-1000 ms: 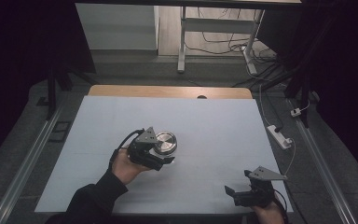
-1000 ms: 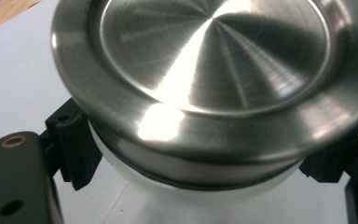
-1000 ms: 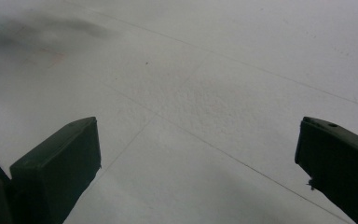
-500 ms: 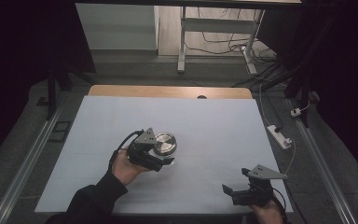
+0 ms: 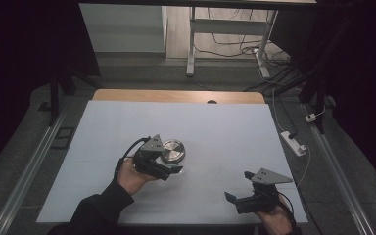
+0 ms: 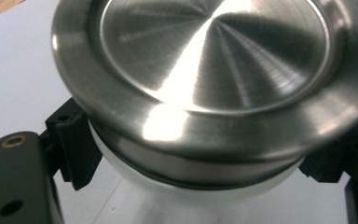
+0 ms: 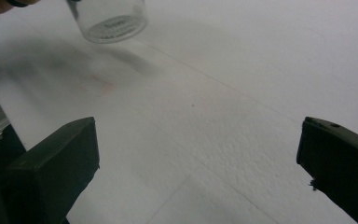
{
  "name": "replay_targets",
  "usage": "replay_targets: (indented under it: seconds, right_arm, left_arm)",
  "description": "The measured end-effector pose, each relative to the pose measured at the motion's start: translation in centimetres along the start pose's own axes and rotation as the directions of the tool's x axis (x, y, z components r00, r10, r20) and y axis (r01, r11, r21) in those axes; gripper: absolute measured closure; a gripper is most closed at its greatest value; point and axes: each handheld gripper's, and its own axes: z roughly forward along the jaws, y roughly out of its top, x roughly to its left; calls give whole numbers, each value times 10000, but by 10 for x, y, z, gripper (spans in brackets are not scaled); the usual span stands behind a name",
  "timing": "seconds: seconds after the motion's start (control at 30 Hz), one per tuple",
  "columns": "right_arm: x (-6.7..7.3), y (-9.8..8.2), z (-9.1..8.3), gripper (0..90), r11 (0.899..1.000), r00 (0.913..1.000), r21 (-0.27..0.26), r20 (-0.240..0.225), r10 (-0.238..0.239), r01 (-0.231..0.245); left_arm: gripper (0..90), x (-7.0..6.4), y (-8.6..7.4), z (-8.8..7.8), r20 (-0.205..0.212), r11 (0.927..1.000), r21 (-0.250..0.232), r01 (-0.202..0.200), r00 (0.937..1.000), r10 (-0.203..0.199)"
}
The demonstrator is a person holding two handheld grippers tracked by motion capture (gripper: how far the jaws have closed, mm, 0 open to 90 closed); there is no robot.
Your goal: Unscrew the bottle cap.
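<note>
A glass jar with a brushed metal lid [image 5: 172, 151] stands a little left of the middle of the white table [image 5: 225, 127]. My left gripper [image 5: 170, 164] comes at it from the left and is shut on the jar just below the lid. In the left gripper view the lid [image 6: 214, 70] looms close, with a ribbed black pad [image 6: 77, 149] pressed to the jar's side. My right gripper [image 5: 239, 187] hovers near the front right edge, open with nothing between its jaws and pointing left. In the right gripper view [image 7: 198, 158] the jar's glass base [image 7: 114, 21] is far off at the top.
A bare wooden strip [image 5: 176, 96] runs along the table's far edge. A white power strip [image 5: 293, 143] lies on the floor to the right. Metal rails [image 5: 34, 161] flank the table on both sides, and a desk frame with cables [image 5: 225, 39] stands beyond.
My right gripper has drifted slightly left and upward. The left gripper and the jar have stayed where they were.
</note>
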Motion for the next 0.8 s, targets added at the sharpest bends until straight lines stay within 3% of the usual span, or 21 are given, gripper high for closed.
replay_targets:
  seconds: [0.4, 0.8]
  right_arm:
    - [15, 22, 15, 0, 9977, 9930, 65, -973, -670, 680]
    - [27, 48, 32, 0, 9960, 9886, 247, -1262, -816, 854]
  left_arm:
    - [157, -1, -2, 1, 14, 10000, 82, -1, 10000, 1]
    - [157, -1, -3, 3, -3, 10000, 77, 45, 10000, -45]
